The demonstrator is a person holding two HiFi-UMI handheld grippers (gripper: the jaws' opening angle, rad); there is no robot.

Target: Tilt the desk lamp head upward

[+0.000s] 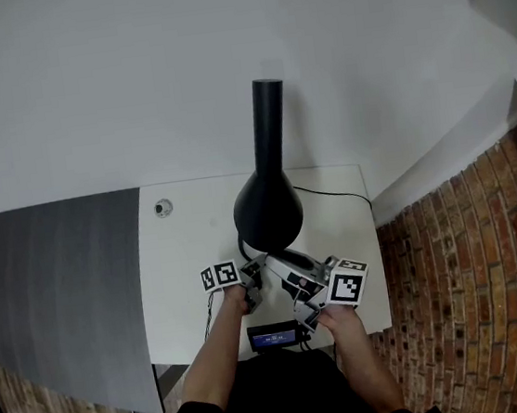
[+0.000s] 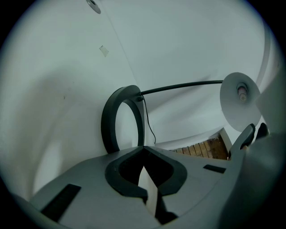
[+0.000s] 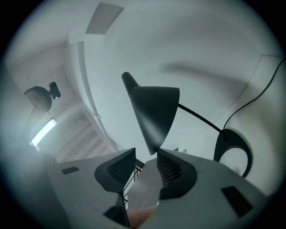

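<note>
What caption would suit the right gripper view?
Open right gripper poised at the rim of the black desk lamp head.

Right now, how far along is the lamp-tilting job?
Nothing looks done yet. In hand: the right gripper has its jaws open just under the rim of the lamp head, not closed on it. The left gripper is shut and empty, facing the lamp base. Left: grip the rim and tilt it upward.
</note>
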